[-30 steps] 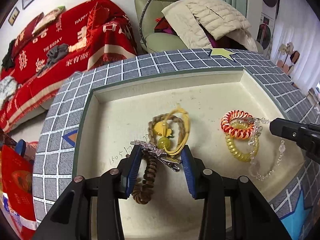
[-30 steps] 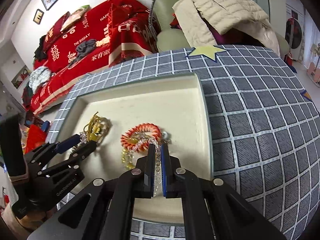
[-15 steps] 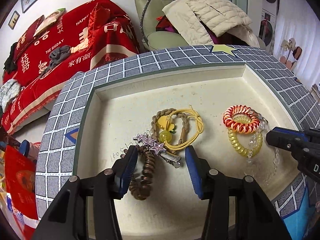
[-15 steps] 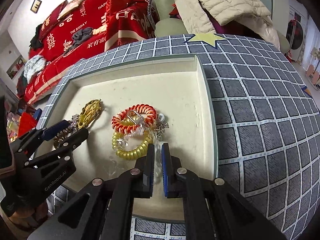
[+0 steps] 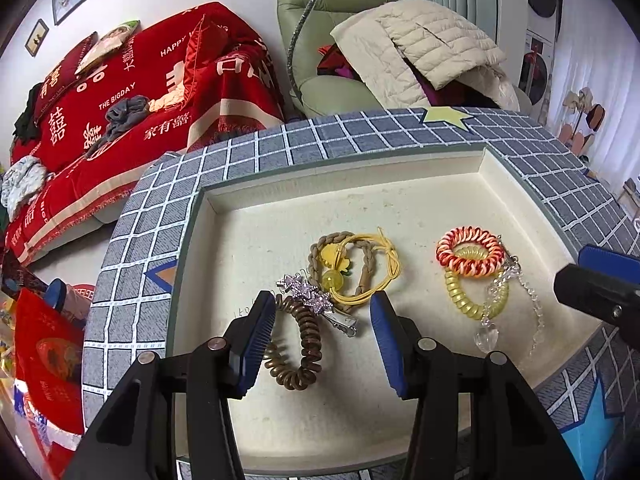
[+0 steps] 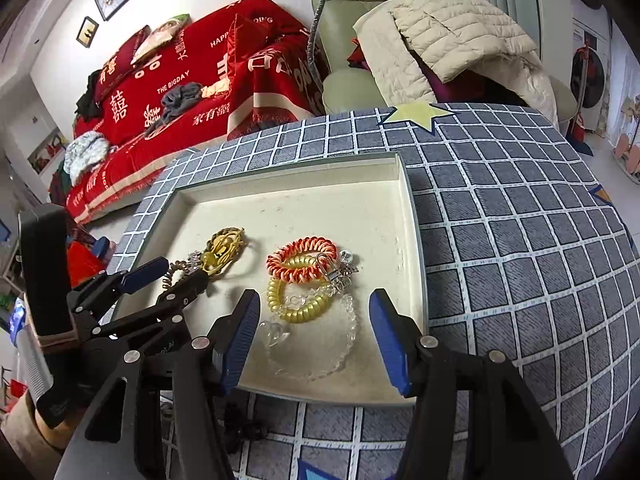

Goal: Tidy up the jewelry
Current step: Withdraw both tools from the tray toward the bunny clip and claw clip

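A shallow cream tray [image 5: 360,184] [image 6: 414,240] holds two heaps of jewelry. On the left lie a brown coil hair tie [image 5: 300,356], a star hair clip [image 5: 308,294] and a yellow cord tie with a bead [image 5: 360,264]. On the right lie a red-orange coil tie [image 5: 468,248] [image 6: 300,256], a yellow coil tie [image 6: 296,300] and a clear bead bracelet [image 6: 316,360]. My left gripper [image 5: 323,344] is open and empty above the brown coil. My right gripper [image 6: 314,340] is open and empty above the clear bracelet.
The tray rests on a grey checked cloth [image 6: 520,240] with star patches. Behind stand a red-covered sofa [image 5: 120,100] and a green armchair [image 5: 332,40] with a beige quilted jacket [image 5: 420,48].
My right gripper was shut on the clear bead bracelet; it has opened and the bracelet lies in the tray. My left gripper has pulled back from the star clip and brown coil.
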{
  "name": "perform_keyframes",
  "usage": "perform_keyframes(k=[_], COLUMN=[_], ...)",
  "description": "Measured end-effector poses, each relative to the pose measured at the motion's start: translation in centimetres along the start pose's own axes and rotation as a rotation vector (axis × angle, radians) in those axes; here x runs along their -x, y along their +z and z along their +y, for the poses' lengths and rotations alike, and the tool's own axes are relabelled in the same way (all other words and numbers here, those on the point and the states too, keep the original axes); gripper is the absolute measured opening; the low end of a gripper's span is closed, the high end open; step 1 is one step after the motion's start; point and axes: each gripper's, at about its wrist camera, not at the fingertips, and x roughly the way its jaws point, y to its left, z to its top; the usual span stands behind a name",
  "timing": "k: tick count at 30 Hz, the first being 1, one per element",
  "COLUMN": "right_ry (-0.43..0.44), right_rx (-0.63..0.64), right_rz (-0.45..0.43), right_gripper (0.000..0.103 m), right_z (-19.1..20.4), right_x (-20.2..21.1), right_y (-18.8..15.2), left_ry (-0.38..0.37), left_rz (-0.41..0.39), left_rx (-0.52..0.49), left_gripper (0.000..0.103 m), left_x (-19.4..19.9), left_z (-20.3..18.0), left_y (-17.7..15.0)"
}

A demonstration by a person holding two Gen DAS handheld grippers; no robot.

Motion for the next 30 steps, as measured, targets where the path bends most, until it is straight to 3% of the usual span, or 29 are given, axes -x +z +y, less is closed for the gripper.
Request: perform_keyframes(k=[3, 4, 6, 12, 19, 25, 27, 30], right_ry=[-0.002, -0.002, -0.002, -0.008, -0.010, -0.007, -0.008, -0.005], right_rx=[0.000, -0.001, -0.004, -0.010, -0.009, 0.000, 0.005, -0.005], right_rz=[-0.006, -0.008, -0.008, -0.005, -0.006, -0.038, -0.059, -0.082], right_gripper=[0.061, 0.061, 0.061, 0.062, 0.063, 0.084, 0.085, 0.103], right_z=[0.1, 0.1, 0.2, 0.1, 0.1, 0.7, 0.8, 0.8], right_x=[0.6, 0.7, 1.0, 1.3, 1.4, 2.1, 2.5, 2.9], right_y=[-0.3, -0.4, -0.6, -1.0, -1.0, -1.2, -1.1, -1.2], left_ry=[-0.009, -0.008, -0.001, -0.005, -0.011, 0.008, 0.006, 0.002], left_rz=[-0.004, -0.006, -0.032, -0.043, -0.029, -0.030, -0.032, -0.024], left_rx=[0.004, 0.007, 0.016, 0.007, 0.075, 0.069, 0.064, 0.066], left_gripper=[0.072, 0.090, 0.102, 0.102, 0.103, 0.103, 0.103, 0.103], left_x=[0.4, 0.5, 1.2, 1.9, 2.0, 2.5, 2.8, 3.0], left_z=[0.1, 0.2, 0.3, 0.3, 1.6, 2.2, 2.3, 2.4], left_y=[0.1, 0.1, 0.0, 0.2, -0.2, -0.5, -0.7, -0.9])
